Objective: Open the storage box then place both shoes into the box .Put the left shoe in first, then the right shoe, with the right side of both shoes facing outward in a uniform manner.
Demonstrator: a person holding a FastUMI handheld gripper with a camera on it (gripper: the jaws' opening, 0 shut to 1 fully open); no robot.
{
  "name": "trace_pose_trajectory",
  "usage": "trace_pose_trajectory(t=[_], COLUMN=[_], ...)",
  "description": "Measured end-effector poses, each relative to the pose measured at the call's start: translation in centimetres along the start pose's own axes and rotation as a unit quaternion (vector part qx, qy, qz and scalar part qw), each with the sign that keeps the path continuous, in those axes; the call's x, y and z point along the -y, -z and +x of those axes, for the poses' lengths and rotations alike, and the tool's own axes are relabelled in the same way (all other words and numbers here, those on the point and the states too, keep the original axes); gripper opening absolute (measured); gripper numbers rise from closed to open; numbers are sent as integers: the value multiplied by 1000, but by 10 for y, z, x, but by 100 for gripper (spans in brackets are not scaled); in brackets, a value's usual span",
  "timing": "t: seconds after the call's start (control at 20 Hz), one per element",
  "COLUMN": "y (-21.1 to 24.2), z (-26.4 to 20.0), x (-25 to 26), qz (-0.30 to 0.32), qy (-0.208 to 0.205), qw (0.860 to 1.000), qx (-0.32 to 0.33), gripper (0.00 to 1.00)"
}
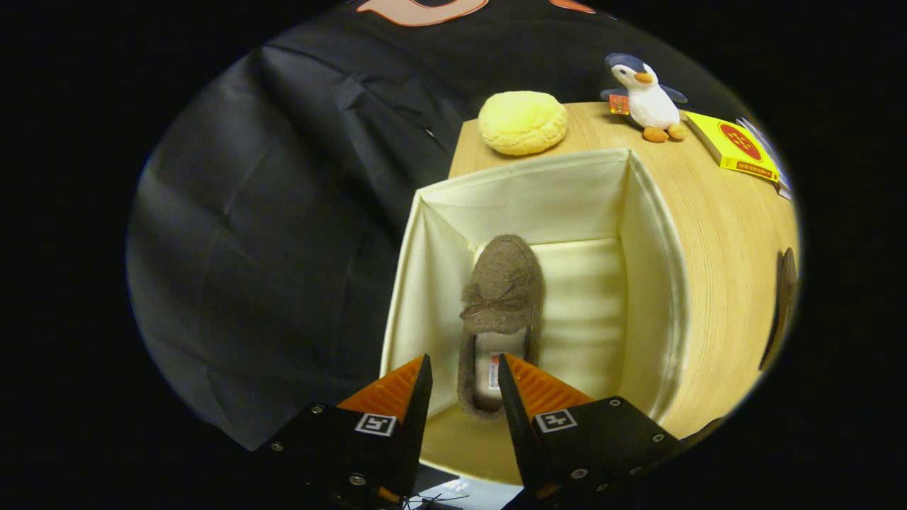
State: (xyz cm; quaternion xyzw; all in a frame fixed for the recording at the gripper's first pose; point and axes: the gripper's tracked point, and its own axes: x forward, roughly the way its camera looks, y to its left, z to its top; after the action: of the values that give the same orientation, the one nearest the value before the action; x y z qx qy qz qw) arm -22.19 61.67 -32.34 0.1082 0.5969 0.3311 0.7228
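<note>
One brown furry shoe (502, 312) lies inside the cream storage box (652, 283), which stands open on the wooden table (730, 241). The shoe rests on the box floor along the left wall, its toe pointing to the far wall and its heel toward the near rim. A small bow sits across its upper, and a label shows on the insole inside the opening.

The hand-held gripper (464, 375) hangs above the near end of the box, looking down into it. Its two fingers stand a narrow way apart, one on each side of the shoe's heel opening. From this angle I cannot tell whether the fingertips (423, 372) touch the shoe or only hover over it, so a grip on it cannot be confirmed. The right half of the box floor beside the shoe is bare cream lining.

Beyond the box, on the far part of the table, sits a round yellow cushion (523, 122), close behind the box's back wall. Further right stands a plush penguin (646, 95), and just right of it lies a flat yellow packet (737, 145) with a red mark. A dark object (785, 297) shows at the table's right side, too cut off to identify. Black cloth (283, 248) hangs left of the table and behind it.
</note>
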Motion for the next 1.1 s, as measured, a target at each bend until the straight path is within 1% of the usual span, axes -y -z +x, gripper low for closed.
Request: trace_pose_trajectory(t=[0.15,0.2,0.35,0.4,0.5,0.6,0.75,0.9,1.1], y=[-3,-5,-12,-14,-18,-20,-25,-19,-4], z=[-36,-52,-94,-104,-124,-139,-160,-174,-189], x=[4,7,26,37,67,100,150,199,270], qz=[-7,-11,-27,-29,-29,-22,-11,-12,-3], qy=[-34,-38,-39,-37,-24,-10,8,23,67], qw=[999,999,998,997,997,996,995,995,993], qx=[13,21,47,55,72,85,100,101,101], gripper=[67,71,78,83,88,89,91,92,93])
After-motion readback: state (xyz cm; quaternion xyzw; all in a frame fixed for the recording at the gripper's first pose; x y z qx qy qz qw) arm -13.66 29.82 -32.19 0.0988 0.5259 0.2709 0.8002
